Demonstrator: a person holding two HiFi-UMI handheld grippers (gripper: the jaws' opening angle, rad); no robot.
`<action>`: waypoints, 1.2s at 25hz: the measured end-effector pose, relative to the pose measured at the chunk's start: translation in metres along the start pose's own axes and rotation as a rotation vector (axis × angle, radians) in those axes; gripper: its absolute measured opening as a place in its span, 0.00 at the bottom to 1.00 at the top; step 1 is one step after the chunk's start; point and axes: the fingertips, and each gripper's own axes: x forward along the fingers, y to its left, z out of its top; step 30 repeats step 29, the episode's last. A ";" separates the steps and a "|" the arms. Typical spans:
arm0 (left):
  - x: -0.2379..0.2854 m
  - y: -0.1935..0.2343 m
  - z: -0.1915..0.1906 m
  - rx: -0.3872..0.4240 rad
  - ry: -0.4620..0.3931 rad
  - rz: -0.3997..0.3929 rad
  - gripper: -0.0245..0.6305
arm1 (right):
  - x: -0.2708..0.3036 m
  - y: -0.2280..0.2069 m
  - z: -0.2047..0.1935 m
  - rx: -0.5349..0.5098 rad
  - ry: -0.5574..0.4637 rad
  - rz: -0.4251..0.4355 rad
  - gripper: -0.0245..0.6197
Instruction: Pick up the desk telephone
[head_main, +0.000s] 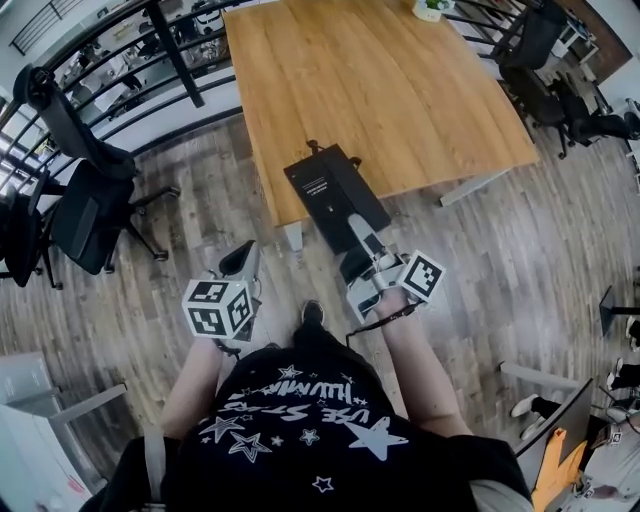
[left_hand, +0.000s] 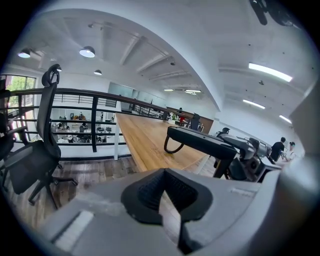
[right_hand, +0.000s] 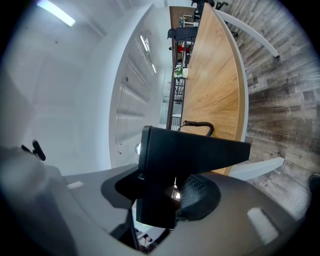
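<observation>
The black desk telephone (head_main: 325, 190) hangs over the near edge of the wooden table (head_main: 400, 90), clear of its top. My right gripper (head_main: 358, 240) is shut on the phone's near end. In the right gripper view the dark phone body (right_hand: 190, 150) is pinched between the pads and its coiled cord (right_hand: 200, 125) curls behind it. My left gripper (head_main: 240, 262) hovers over the floor to the left of the phone. Its pads (left_hand: 145, 195) meet at the tips with nothing between them. From there the phone (left_hand: 205, 142) shows to the right, held up off the table (left_hand: 150, 140).
Black office chairs (head_main: 85, 215) and a dark railing (head_main: 150, 70) stand at the left. A white table leg (head_main: 293, 236) is just left of the phone. More chairs (head_main: 545, 90) sit at the far right, and a small plant pot (head_main: 432, 8) at the table's far end.
</observation>
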 end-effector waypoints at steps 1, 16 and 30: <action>-0.005 0.001 -0.001 0.000 -0.003 -0.004 0.04 | -0.002 0.002 -0.005 0.003 -0.006 0.004 0.34; -0.081 0.003 -0.036 0.013 -0.006 -0.056 0.04 | -0.054 0.025 -0.080 -0.001 -0.082 -0.014 0.34; -0.111 -0.009 -0.052 0.032 -0.007 -0.105 0.04 | -0.088 0.039 -0.114 -0.008 -0.123 -0.012 0.34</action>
